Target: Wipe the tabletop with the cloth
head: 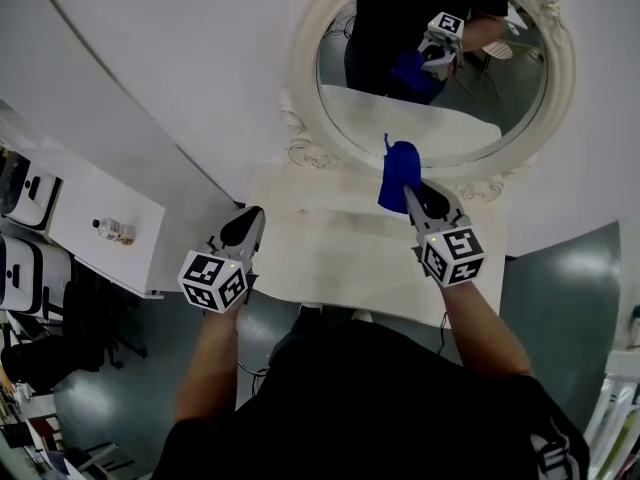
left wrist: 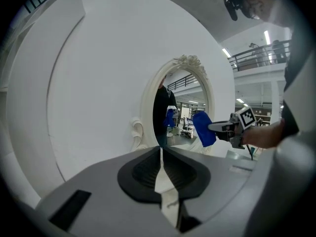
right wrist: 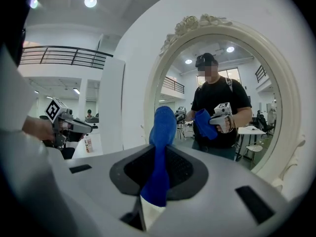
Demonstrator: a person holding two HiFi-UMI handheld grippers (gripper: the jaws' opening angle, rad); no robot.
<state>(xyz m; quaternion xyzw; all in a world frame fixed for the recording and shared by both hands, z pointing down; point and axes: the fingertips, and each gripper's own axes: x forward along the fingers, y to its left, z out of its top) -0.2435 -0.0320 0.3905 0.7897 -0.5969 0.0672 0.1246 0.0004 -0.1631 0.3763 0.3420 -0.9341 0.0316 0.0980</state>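
now the right gripper (head: 412,194) has its jaws clamped on the blue cloth (head: 399,171), raised above the pale tabletop (head: 330,258) before the oval mirror (head: 300,78); the left gripper (head: 250,218) hovers at the table's left edge, jaws together on nothing.

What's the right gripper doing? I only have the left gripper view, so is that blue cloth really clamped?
Observer: Yes. The right gripper view shows the right gripper shut on the blue cloth, which stands up out of it.
Operator: Where is my left gripper over the table?
Observer: In the head view, the left gripper is at the left edge of the tabletop.
Operator: Anything else nearby?
Observer: A bottle sits on a separate white side table further left.
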